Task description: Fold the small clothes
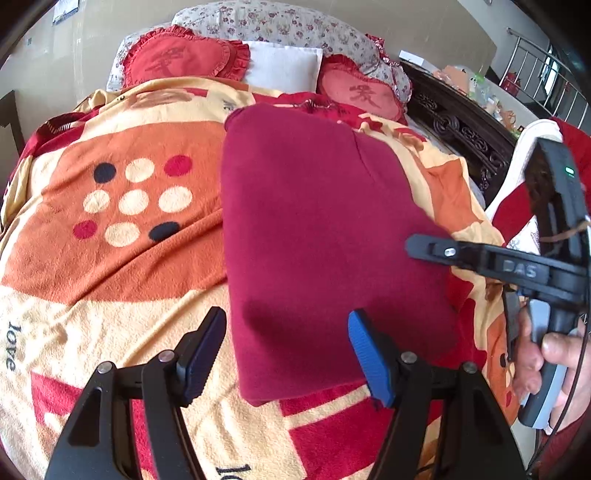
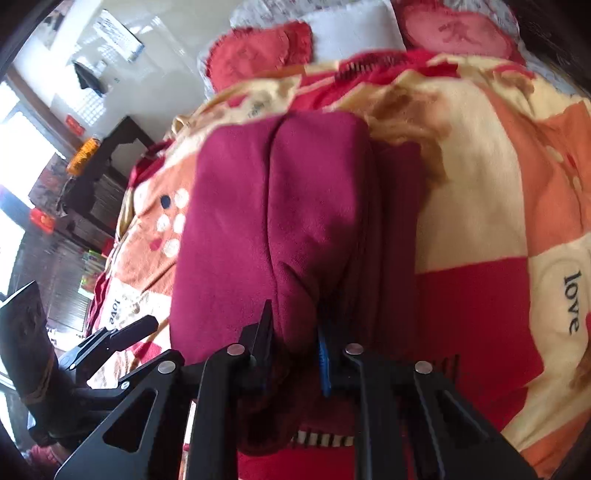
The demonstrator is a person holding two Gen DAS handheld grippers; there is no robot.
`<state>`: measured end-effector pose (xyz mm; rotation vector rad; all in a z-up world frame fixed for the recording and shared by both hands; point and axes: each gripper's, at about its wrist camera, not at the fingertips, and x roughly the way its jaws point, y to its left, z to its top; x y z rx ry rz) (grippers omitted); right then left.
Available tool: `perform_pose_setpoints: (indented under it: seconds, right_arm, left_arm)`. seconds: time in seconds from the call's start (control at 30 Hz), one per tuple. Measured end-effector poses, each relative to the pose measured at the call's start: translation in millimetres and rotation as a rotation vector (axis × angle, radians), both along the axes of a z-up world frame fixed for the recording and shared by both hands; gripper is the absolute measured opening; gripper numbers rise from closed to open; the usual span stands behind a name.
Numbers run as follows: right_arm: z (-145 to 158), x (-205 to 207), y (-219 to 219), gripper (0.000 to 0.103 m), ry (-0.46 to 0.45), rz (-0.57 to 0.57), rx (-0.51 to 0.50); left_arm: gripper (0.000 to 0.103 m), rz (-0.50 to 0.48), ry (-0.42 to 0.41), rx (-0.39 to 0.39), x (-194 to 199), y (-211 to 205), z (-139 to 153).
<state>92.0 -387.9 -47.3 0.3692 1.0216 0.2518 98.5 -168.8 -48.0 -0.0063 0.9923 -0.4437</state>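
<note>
In the left wrist view, a bed is covered by a fleece blanket point(image 1: 122, 266) in orange, cream and red, with a patch of dots and the word "love" printed on it. At the head lie two red heart-shaped cushions point(image 1: 184, 61), a white pillow point(image 1: 282, 66) between them and a floral pillow point(image 1: 280, 26) behind; a dark carved bed frame point(image 1: 461, 129) runs along the right. The maroon garment point(image 1: 325, 236) lies folded into a flat rectangle on the blanket, nothing on top of it. The left gripper point(image 1: 288, 350) hovers over the garment's near edge, its jaws spread wide and holding nothing. At the right, the right gripper point(image 1: 421, 245) reaches toward the garment's edge, held by the person's right hand point(image 1: 554, 354). In the right wrist view, which is blurred, the garment point(image 2: 280, 206) fills the centre, and the right gripper point(image 2: 293, 339) has its jaws clenched on a bunched fold of it at the near edge. The left gripper point(image 2: 136, 328) shows at the lower left, beside the garment, with a dark wooden cabinet point(image 2: 99, 181) against the wall beyond.
</note>
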Motion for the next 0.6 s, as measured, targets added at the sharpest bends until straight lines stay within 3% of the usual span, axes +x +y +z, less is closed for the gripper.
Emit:
perform_pose_setpoints:
  seconds: [0.1, 0.23, 0.3, 0.4, 0.47, 0.6]
  right_arm:
    - [16, -13, -7, 0.000, -0.072, -0.008, -0.065]
    - [-16, -9, -13, 0.000, -0.001, -0.041, -0.147]
    - [-20, -9, -14, 0.000, -0.005, -0.048, -0.123]
    - [-2, -10, -23, 0.010, -0.030, -0.081, -0.066]
    - [11, -10, -26, 0.011, -0.060, -0.102, -0.044]
    - [34, -1, -18, 0.013, -0.142, -0.161, -0.178]
  left_arm:
    - [0.072, 0.011, 0.002, 0.023, 3, -3, -6]
    - [0.072, 0.011, 0.039, 0.046, 8, -11, -26]
    - [0.072, 0.020, 0.036, 0.043, 8, -11, -30]
    - [0.072, 0.026, 0.028, 0.040, 10, -11, -30]
    - [0.072, 0.026, 0.024, 0.039, 11, -12, -30]
    - [0.072, 0.026, 0.027, 0.039, 10, -17, -31]
